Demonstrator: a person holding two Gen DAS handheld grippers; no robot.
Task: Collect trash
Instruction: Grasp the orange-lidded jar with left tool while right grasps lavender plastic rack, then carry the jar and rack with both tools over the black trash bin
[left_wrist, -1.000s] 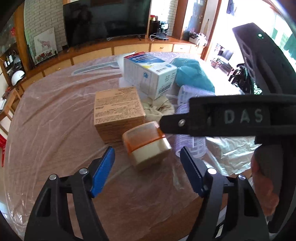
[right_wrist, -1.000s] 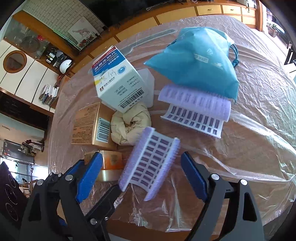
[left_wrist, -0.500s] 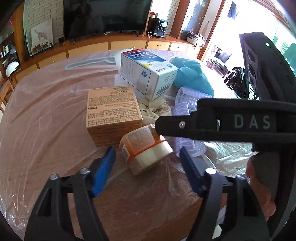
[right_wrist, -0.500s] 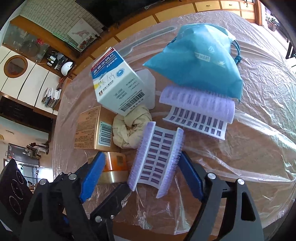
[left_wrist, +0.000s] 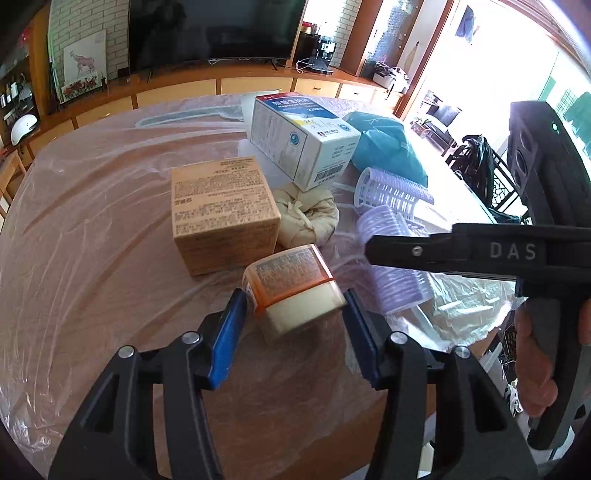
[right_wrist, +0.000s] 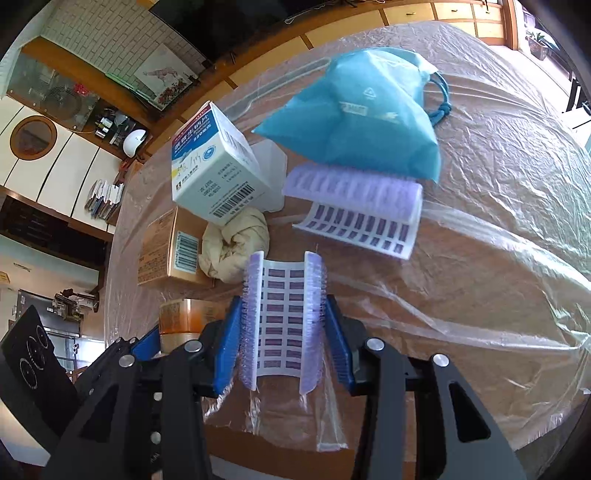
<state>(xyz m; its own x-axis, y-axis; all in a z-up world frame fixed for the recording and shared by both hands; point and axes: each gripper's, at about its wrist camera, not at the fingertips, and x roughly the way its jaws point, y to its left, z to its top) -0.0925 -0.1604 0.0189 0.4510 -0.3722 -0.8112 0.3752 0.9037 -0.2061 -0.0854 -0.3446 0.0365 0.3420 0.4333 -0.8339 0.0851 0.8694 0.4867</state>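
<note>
My left gripper (left_wrist: 291, 321) closes on the orange-banded tub (left_wrist: 293, 288); my right gripper (right_wrist: 282, 332) closes on the purple roller (right_wrist: 282, 321). Squeeze both gently, then lift straight.

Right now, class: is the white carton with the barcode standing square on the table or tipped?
Tipped. The white carton leans at an angle, its barcode corner propped on the cream cloth bundle.

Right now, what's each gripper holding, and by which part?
The left gripper is closing on the orange-lidded jar, across its sides. The right gripper is closing on the purple hair roller, pads against its bristled long edges.
</note>
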